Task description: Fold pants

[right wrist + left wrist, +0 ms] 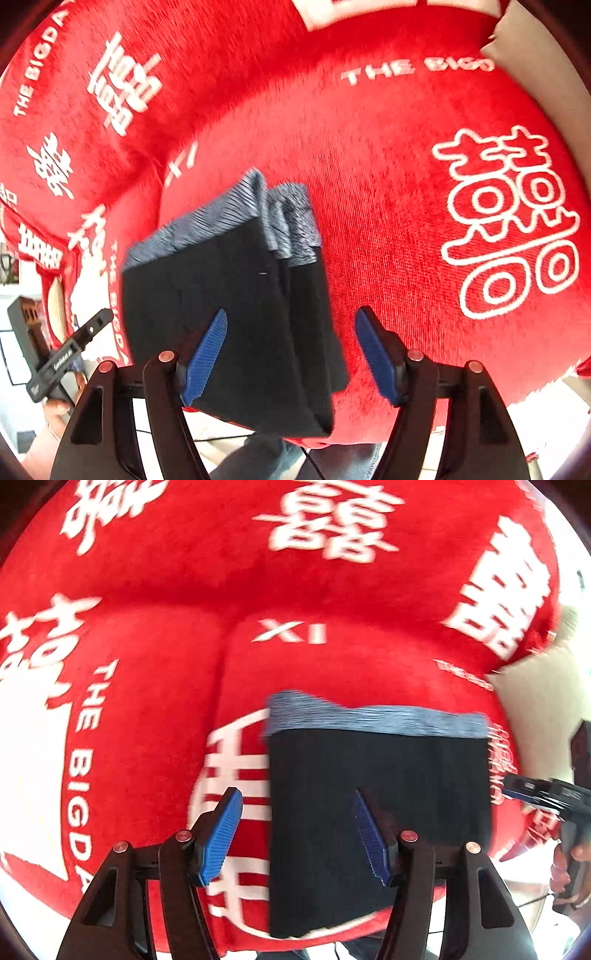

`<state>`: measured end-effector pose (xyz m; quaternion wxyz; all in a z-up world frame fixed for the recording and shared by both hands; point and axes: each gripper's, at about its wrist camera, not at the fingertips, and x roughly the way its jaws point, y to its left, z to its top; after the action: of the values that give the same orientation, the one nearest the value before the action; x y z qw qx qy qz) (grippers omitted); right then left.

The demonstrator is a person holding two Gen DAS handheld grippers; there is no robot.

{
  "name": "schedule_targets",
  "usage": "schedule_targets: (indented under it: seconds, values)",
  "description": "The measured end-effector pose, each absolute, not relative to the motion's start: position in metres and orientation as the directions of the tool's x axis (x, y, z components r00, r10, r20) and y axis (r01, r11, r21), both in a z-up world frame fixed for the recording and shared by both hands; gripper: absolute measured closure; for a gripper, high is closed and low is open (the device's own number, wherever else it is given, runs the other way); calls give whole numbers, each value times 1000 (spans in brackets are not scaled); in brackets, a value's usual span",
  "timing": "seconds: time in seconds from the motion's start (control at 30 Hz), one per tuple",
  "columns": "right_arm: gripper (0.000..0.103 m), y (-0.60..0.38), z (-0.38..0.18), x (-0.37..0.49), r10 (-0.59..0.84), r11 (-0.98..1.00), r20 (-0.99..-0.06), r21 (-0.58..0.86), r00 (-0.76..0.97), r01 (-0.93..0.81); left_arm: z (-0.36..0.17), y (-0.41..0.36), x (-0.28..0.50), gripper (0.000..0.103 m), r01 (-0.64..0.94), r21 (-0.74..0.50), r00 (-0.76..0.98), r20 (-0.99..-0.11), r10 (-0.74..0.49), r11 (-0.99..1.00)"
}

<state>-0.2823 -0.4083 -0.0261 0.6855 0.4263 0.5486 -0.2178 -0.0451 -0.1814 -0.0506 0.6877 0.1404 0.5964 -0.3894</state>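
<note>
While the folded dark pants (pixel 376 812) lie as a compact rectangle on the red plush blanket (pixel 314 598), I hold both tools above them, pointing steeply down. My left gripper (pixel 295 834) is spread: its left blue pad hangs over the blanket's white lettering, its right pad over the dark cloth, and neither presses on anything. My right gripper (pixel 291 354) is spread too, with 1 pad over the pants and the other over bare red plush, nothing pinched between them. The pants show a grey-blue ribbed waistband (pixel 373 716) along their far edge; in the right wrist view that band looks bunched in 2 folds. The bundle sits near the blanket's front edge, on a large white printed emblem. The blanket carries white Chinese characters and the words "THE BIGDAY". In the left wrist view my right tool and the fingers of the hand (pixel 565 867) gripping its handle show at the right border
</note>
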Motion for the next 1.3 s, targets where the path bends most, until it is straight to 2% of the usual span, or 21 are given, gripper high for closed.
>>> schedule_targets:
  seconds: [0.1,0.13,0.3,0.53,0.6,0.67,0.73,0.8,0.87,1.0,1.23,1.3]
  values:
    - [70,-394,-13,-278,155,552,-935,349,318,757,-53,-199,-66,40,746,-304,-70,-920,-385,592]
    - [73,-387,-12,-275,156,561,-934,351,320,750,-59,-204,-74,40,757,-304,-85,-924,-374,578]
    - [76,-354,-32,-265,170,623,-956,292,239,725,-100,-208,-95,40,782,-256,-88,-948,-307,568]
    - [76,-347,-48,-260,115,682,-972,227,205,695,-111,-215,-107,39,823,-177,-23,-960,-280,539]
    - [74,-344,-49,-258,114,691,-974,221,197,689,-110,-213,-108,39,829,-164,-15,-962,-273,534]
    - [73,-345,-49,-255,119,684,-974,220,192,695,-110,-214,-111,30,838,-154,-12,-964,-264,524]
    - [72,-346,-50,-256,120,666,-974,222,192,712,-109,-218,-116,27,847,-133,0,-968,-250,515]
    - [59,-347,-49,-256,125,650,-972,233,201,723,-109,-220,-119,25,847,-115,18,-969,-244,519]
    - [49,-344,-49,-254,123,645,-969,243,215,725,-112,-220,-119,11,831,-118,13,-973,-232,543]
    - [33,-335,-49,-246,83,636,-973,216,213,740,-112,-221,-118,11,822,-113,13,-976,-218,558]
    - [31,-339,-37,-242,104,621,-979,203,177,757,-83,-214,-106,11,787,-106,14,-982,-189,608]
    - [24,-340,-25,-246,105,611,-979,204,177,765,-72,-208,-103,11,776,-104,9,-984,-176,623]
